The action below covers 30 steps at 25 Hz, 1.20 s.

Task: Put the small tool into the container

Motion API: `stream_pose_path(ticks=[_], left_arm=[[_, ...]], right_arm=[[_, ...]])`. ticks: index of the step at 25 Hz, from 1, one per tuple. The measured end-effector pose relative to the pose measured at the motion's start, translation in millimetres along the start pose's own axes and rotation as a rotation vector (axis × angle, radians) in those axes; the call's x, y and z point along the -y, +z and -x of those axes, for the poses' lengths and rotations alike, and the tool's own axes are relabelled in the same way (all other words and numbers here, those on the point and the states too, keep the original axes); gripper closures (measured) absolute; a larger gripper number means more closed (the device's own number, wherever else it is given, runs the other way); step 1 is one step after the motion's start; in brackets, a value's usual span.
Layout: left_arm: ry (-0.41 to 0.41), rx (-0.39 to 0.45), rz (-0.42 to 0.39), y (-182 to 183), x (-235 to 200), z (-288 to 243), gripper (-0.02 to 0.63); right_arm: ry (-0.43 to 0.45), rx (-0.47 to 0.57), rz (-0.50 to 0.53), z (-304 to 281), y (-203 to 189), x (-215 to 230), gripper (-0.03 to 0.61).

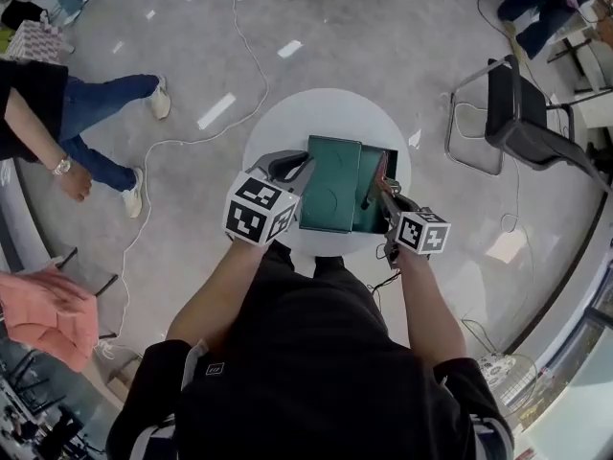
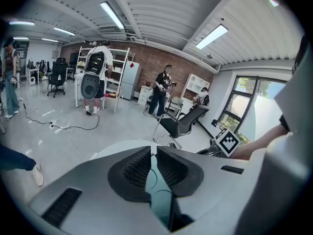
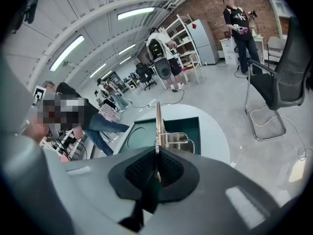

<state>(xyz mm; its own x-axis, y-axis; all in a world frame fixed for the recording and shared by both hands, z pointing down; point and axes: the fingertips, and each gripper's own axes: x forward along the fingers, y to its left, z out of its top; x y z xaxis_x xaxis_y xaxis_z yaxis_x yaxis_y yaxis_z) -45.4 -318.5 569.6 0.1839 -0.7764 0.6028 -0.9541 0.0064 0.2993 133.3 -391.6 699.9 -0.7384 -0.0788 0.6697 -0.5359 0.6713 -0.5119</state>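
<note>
Our right gripper (image 3: 156, 155) has its jaws clamped on the small metal tool (image 3: 158, 124), which sticks out ahead of them, over the open green container (image 3: 195, 126). We should lower it well inside the walls before releasing. Our left gripper (image 2: 152, 156) has its jaws slightly apart, the lid (image 2: 159, 204) beneath the gap; contact there is unclear. The tool's gripped end is hidden.

A round white table (image 1: 278, 123) stands on a glossy grey floor (image 1: 383, 36) crossed by white cables (image 1: 251, 46). A black metal-framed chair (image 1: 522, 113) stands apart at the right, a bystander in jeans (image 1: 96, 113) at the left, above a pink cloth (image 1: 53, 319)
</note>
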Motion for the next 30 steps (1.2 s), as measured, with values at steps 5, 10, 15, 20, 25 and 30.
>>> stream_pose_path(ticks=[5,10,15,20,25,30], left_arm=[[0.021,-0.002,0.033,-12,-4,5,0.572],[0.050,0.008,0.062,-20,-9,16,0.572],[0.081,0.024,0.082,-22,-10,28,0.572],[0.100,0.029,0.097,-25,-11,39,0.572],[0.120,0.029,0.119,-33,-18,51,0.572],[0.125,0.030,0.116,-34,-20,56,0.572]], right_arm=[[-0.012,-0.102,0.016,-21,-25,12,0.566],[-0.018,-0.150,-0.015,-37,-31,21,0.565],[-0.015,-0.187,-0.050,-46,-27,29,0.563],[-0.017,-0.186,-0.142,-56,-20,36,0.563],[-0.031,-0.242,-0.165,-70,-29,37,0.560],[-0.088,-0.273,-0.104,-72,-36,40,0.548]])
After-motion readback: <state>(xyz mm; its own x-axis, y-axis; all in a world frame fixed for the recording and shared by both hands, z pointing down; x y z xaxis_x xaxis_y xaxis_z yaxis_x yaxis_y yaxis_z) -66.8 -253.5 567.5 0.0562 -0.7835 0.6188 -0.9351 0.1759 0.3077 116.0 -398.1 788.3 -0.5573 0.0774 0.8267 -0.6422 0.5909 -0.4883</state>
